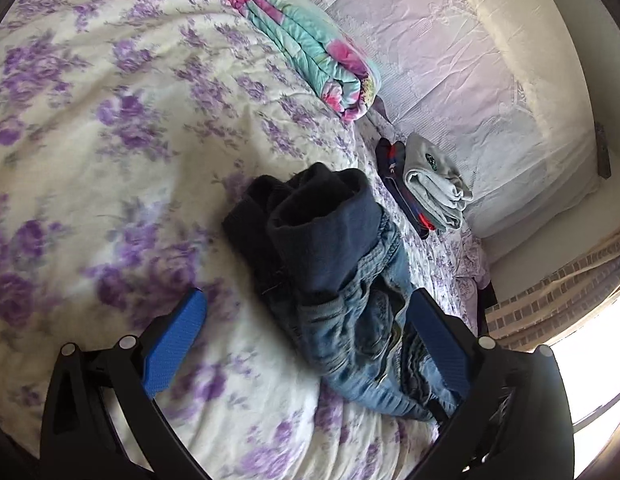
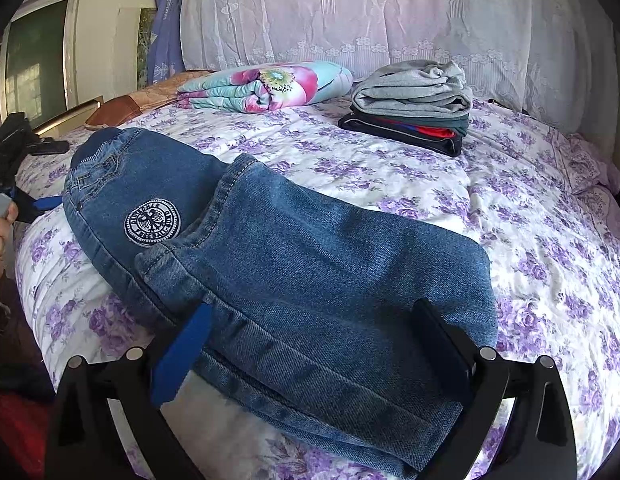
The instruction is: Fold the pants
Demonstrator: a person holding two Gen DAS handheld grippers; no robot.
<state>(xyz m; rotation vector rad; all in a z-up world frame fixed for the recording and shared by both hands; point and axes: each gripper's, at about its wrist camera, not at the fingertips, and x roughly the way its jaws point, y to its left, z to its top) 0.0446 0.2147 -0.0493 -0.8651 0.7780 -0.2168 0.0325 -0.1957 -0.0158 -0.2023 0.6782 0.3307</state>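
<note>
Blue denim pants (image 2: 310,280) with a round white emblem lie on the floral bedspread, legs doubled over toward the waist. In the left wrist view the same pants (image 1: 350,280) show their dark waistband opening. My left gripper (image 1: 310,328) is open, its blue pads (image 1: 173,344) spread wide just short of the waistband, holding nothing. My right gripper (image 2: 310,344) is open, its fingers either side of the folded leg end, low over the denim. The left gripper also shows at the left edge of the right wrist view (image 2: 25,200).
A stack of folded clothes (image 2: 414,108) sits near the lace-covered headboard (image 2: 390,20). A folded floral quilt (image 2: 265,88) lies to its left. The purple-flowered bedspread (image 2: 530,220) covers the bed. A bright window (image 1: 590,380) is at the right.
</note>
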